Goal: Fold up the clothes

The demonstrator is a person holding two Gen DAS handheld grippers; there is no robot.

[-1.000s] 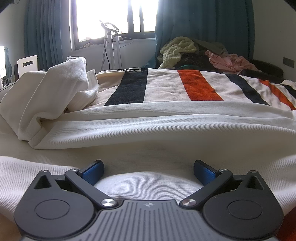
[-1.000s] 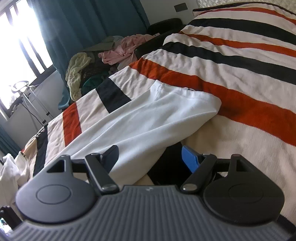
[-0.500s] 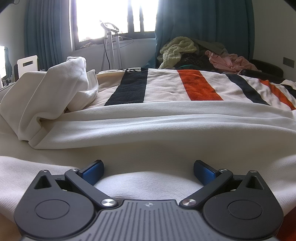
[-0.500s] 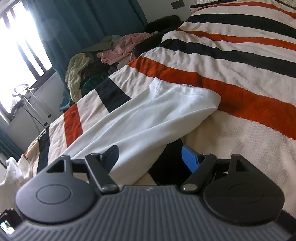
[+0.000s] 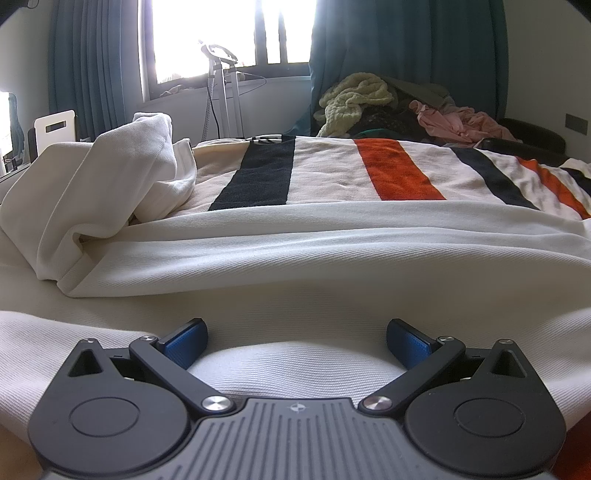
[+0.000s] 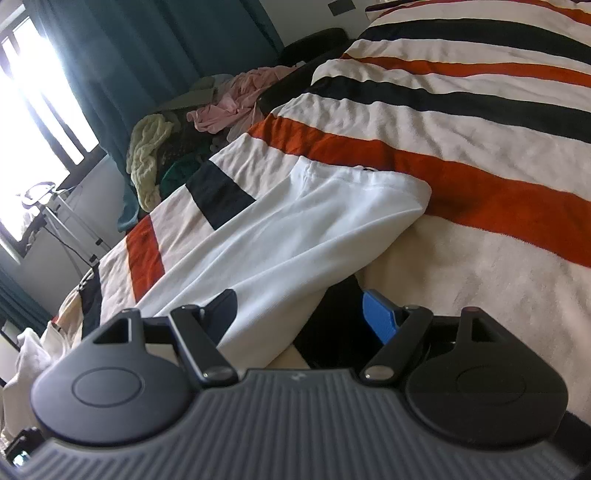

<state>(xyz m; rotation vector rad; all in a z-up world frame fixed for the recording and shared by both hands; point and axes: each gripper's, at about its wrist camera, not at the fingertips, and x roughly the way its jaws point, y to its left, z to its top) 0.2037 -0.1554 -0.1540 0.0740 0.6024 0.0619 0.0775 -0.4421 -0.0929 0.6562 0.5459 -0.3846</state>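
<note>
Nothing shifts in the left wrist view since a second ago, while the right gripper (image 6: 299, 314) has rolled and tipped, so the bed now slants steeply across its view. That gripper sits low over the white garment (image 6: 295, 236), its fingers spread wide; the cloth runs from between them, beside the dark left finger (image 6: 221, 306), and away up the bed to a hemmed end. The blue right finger (image 6: 380, 317) stands clear of the cloth, with a dark shadowed gap between it and the garment's edge.

The left gripper (image 5: 295, 341) rests level and low on the same white garment (image 5: 295, 258), both blue pads (image 5: 184, 341) parted with a soft bulge of fabric between them, not pinched. Ahead of it the cloth lies in long horizontal folds, and a bunched part (image 5: 110, 177) rises at the left.

Under the garment lies a cream blanket with black and orange stripes (image 6: 461, 147). Beyond the bed's far edge a heap of clothes (image 5: 406, 107), pale yellow and pink among them, sits against teal curtains (image 5: 406, 37). A bright window (image 5: 221, 33) glares behind a metal stand (image 5: 221, 92).
</note>
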